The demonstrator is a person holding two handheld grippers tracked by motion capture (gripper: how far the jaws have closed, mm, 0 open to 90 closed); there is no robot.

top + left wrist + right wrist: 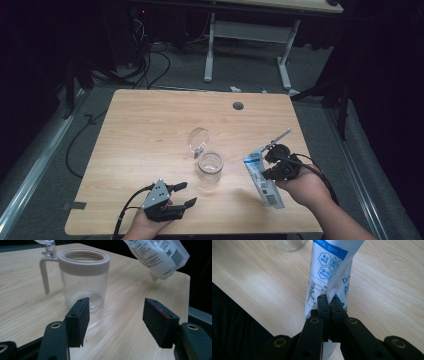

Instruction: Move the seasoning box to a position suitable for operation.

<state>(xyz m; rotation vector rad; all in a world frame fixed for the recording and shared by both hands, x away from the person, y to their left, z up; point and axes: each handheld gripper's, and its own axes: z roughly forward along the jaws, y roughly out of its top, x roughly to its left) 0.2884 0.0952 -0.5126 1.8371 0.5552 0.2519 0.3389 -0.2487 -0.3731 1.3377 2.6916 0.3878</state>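
Note:
A clear jar [209, 167] with a beige rim stands mid-table, its hinged clear lid [198, 139] flipped open behind it. In the left gripper view the jar [83, 277] is just beyond my jaws. My left gripper [184, 194] is open near the front edge, left of the jar, with nothing between its fingers [79, 318]. My right gripper [270, 165] is shut on a white and blue pouch [261, 177], held above the table to the right of the jar. The pouch [329, 272] is pinched in a fold between the pads; it also hangs at upper right as the pouch [158, 256].
The wooden table [150, 125] has a round cable hole [238, 105] near its far edge. Cables [150, 65] and a white desk frame [247, 40] lie on the floor beyond. Black cables trail from both grippers.

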